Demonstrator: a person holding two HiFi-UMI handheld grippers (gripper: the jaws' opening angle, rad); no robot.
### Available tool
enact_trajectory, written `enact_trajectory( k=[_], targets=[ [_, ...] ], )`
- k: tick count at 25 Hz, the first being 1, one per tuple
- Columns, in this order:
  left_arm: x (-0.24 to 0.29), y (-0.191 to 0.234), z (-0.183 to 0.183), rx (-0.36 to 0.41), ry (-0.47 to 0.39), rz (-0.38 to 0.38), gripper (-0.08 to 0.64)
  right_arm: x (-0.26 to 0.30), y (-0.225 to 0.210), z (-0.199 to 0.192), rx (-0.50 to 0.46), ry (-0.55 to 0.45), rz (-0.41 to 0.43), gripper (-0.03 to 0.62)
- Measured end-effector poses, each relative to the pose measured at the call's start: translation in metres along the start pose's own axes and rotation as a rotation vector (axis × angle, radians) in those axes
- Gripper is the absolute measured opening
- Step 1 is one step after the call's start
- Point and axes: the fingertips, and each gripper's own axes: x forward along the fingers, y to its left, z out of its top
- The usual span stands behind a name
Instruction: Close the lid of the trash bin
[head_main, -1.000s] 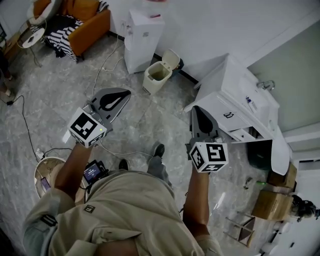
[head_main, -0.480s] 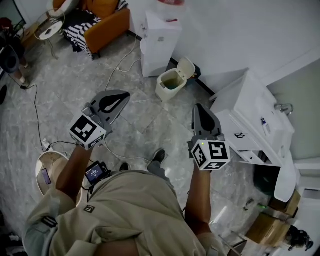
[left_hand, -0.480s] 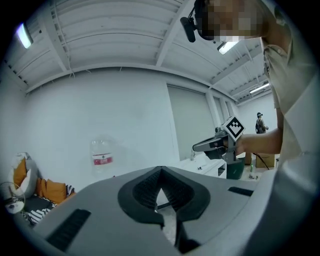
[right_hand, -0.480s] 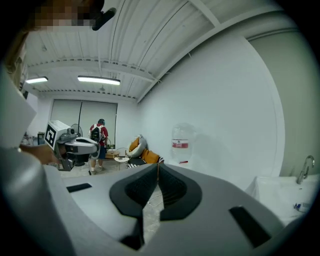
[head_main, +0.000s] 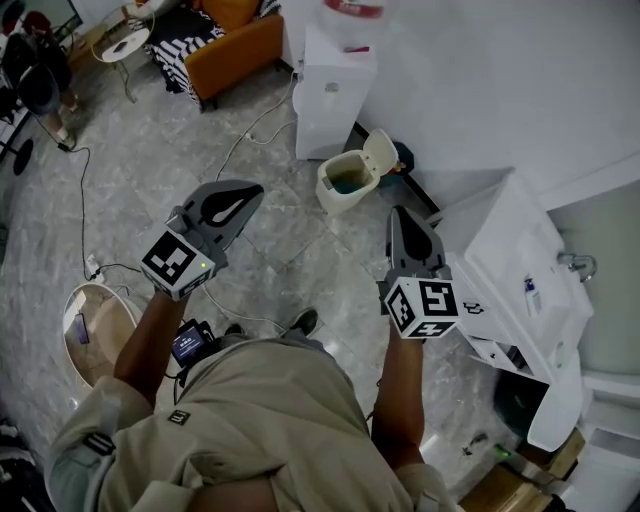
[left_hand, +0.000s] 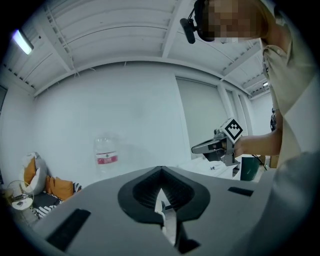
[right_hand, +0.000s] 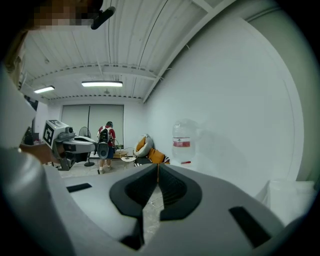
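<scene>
A small cream trash bin (head_main: 347, 184) stands on the floor by the wall, its lid (head_main: 380, 153) tipped up and back. My left gripper (head_main: 252, 191) is held out well left of the bin, shut and holding nothing. My right gripper (head_main: 399, 213) is nearer, just right of and below the bin, also shut and holding nothing. In the left gripper view the jaws (left_hand: 160, 170) meet at the tip; the right gripper (left_hand: 218, 145) shows at the right. In the right gripper view the jaws (right_hand: 158, 166) are together, and the bin is hidden behind them.
A white water dispenser (head_main: 335, 95) with a bottle (right_hand: 182, 141) stands left of the bin. A white cabinet (head_main: 510, 270) is at the right. An orange armchair (head_main: 235, 40), cables (head_main: 255, 130) on the marble floor, a round stool (head_main: 95, 330) and a standing person (right_hand: 105, 138) are further off.
Both grippers have travelled forward across the floor towards the bin, which now lies closer and lower in the head view. Both stayed shut.
</scene>
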Motion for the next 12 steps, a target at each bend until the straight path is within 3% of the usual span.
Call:
enact_trajectory(
  k=[12],
  targets=[
    [0.08,-0.021,0.007,-0.003,0.068,0.028,0.014,0.006,-0.09,-0.015,0.063,0.004,0.025,0.026]
  ],
)
